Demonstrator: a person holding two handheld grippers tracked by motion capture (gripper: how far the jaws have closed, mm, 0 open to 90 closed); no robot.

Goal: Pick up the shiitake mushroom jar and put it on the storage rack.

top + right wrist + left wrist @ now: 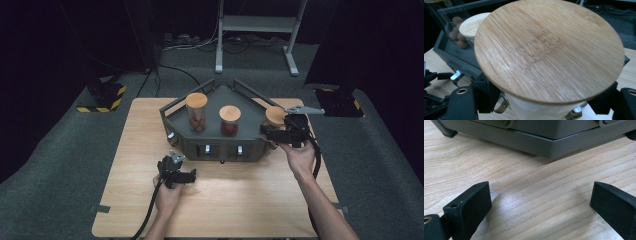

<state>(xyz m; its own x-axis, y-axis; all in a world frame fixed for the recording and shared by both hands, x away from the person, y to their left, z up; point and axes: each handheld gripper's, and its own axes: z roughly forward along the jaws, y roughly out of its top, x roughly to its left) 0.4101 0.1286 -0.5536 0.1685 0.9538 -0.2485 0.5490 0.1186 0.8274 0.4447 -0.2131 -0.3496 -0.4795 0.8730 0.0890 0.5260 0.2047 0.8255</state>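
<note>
Matt bamboo lid point(549, 50), pale wood table point(524, 190)

Right gripper view: a round bamboo lid point(551, 50) takes up most of the frame, grain running diagonally. Below it, at bottom centre, the pale body of its jar point(539, 110) is visible. The right gripper point(544, 100) has one black jaw at lower left and one at lower right, each set against a side of the jar under the lid rim. Upper left: a second jar lid point(471, 25), brown round items point(457, 37) beside it, on a dark grey tray point(451, 57). Wooden tabletop point(434, 62) at left edge.
</note>
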